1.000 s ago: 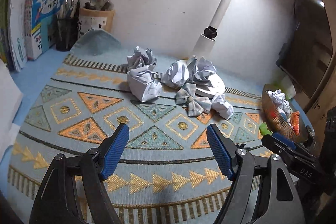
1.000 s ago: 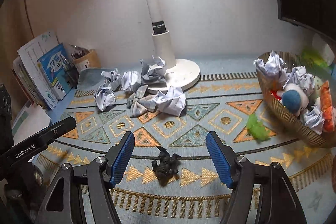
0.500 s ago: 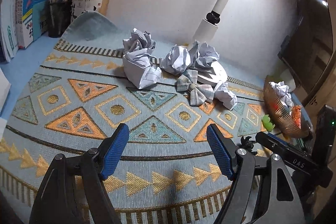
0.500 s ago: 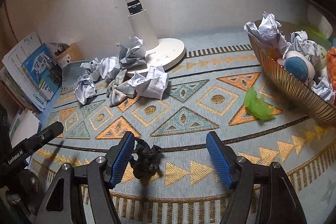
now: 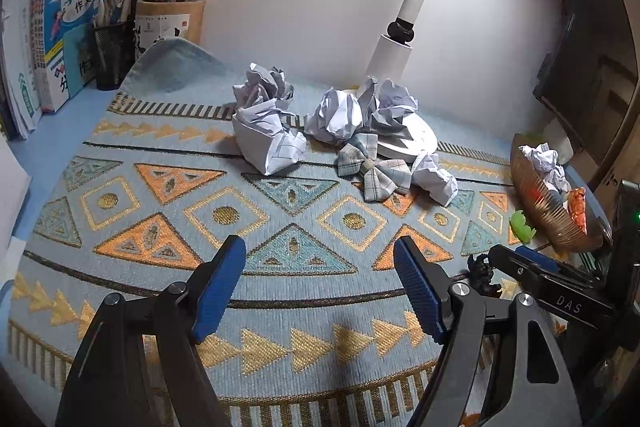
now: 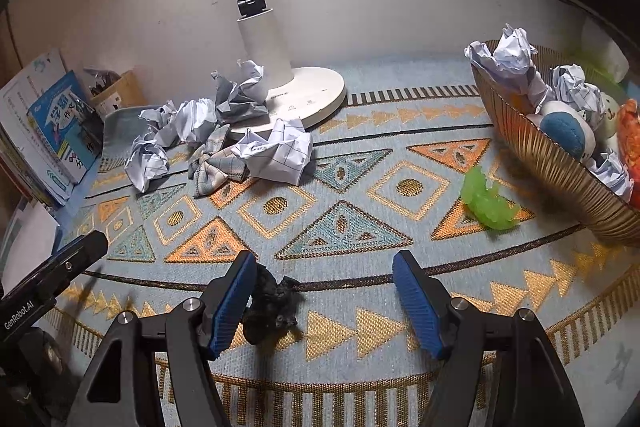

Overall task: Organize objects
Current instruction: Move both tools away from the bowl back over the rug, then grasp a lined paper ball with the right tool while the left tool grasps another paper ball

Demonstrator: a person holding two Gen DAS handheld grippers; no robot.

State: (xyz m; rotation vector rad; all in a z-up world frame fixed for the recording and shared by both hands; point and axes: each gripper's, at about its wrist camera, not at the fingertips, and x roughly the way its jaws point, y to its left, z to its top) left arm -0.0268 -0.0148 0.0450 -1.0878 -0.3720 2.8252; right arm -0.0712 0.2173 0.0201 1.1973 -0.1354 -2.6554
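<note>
Right gripper [image 6: 324,301] hangs low over the table, jaws wide with the black toy [image 6: 272,307] between them, hard against the left pad and not yet gripped. Left gripper [image 5: 320,287] hovers wide and empty. The basket [image 6: 560,171] ahead-right is part-filled; the green toy [image 6: 490,201], bow [image 6: 216,163] and paper balls [image 6: 280,155] ahead remain.

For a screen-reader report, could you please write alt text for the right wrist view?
The right gripper hangs open over a patterned mat, a small black toy beside its left finger. Beyond lie crumpled papers, a green toy, a lamp base and a gold basket.
</note>
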